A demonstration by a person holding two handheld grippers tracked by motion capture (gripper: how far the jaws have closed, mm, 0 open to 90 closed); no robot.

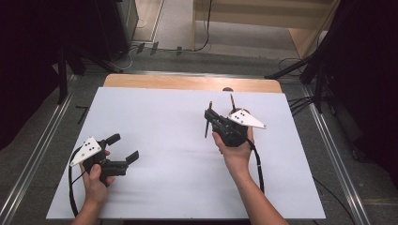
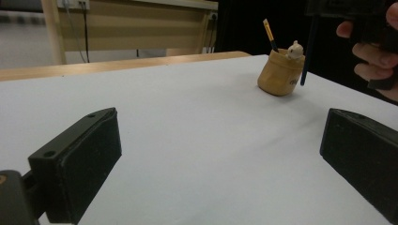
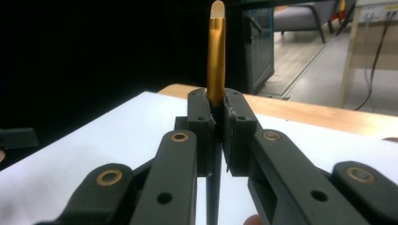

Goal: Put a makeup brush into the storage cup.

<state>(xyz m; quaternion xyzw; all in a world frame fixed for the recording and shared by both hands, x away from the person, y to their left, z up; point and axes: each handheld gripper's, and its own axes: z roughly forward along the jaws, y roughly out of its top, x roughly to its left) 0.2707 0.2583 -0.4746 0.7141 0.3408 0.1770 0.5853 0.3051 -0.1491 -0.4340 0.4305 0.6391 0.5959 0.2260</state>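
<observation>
My right gripper is shut on a dark pencil with a gold ferrule and pale eraser tip, held upright above the white sheet. Just beyond it stands a tan cup, partly hidden in the high view by the gripper's grey plate. The cup holds another pencil and a small bear figure. In the left gripper view the held pencil hangs beside the cup's right side. My left gripper rests open at the near left, with nothing between its jaws.
A white sheet covers most of the wooden table. Metal rails run along both sides of the table. Cables lie on the floor beyond the far edge, and a wooden desk stands at the back.
</observation>
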